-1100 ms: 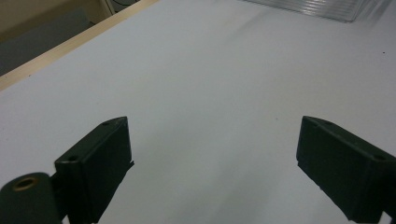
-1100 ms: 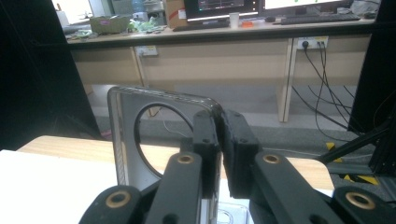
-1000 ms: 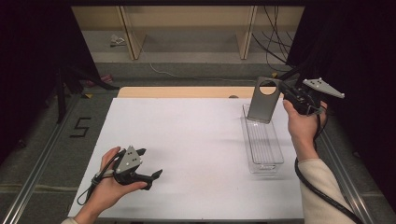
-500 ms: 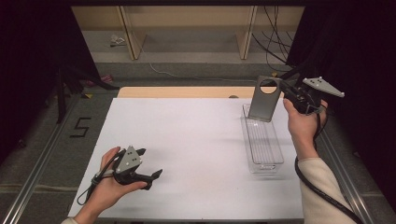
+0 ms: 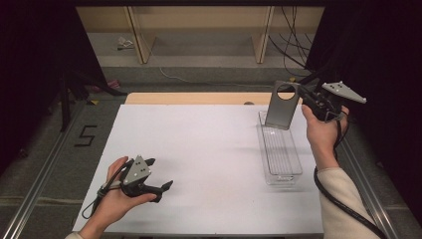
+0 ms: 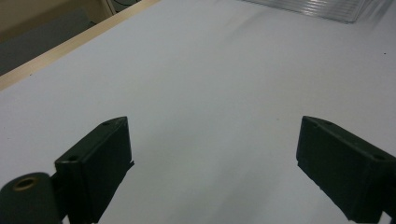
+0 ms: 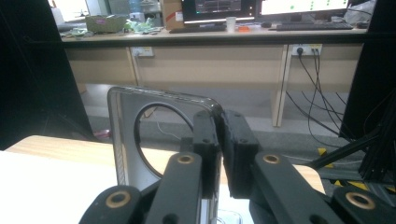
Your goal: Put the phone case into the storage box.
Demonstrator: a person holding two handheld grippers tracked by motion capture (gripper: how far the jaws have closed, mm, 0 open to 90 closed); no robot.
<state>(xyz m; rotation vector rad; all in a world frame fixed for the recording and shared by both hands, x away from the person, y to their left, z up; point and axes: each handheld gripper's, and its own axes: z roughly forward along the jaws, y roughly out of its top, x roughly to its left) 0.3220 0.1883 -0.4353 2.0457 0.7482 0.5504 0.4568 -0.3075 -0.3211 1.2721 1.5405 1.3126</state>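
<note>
Grey plate (image 5: 282, 105) with a round hole near its top: held upright above the far end of the clear tray (image 5: 280, 153), at the table's (image 5: 209, 149) far right, its upper edge clamped between the closed jaws of the right gripper (image 5: 304, 98). Left gripper (image 5: 161, 186): low over the table's near left, jaws wide apart, holding nothing.

Black grippers (image 5: 164, 187), grey plates, black cables, cream sleeve (image 5: 343, 209).
</note>
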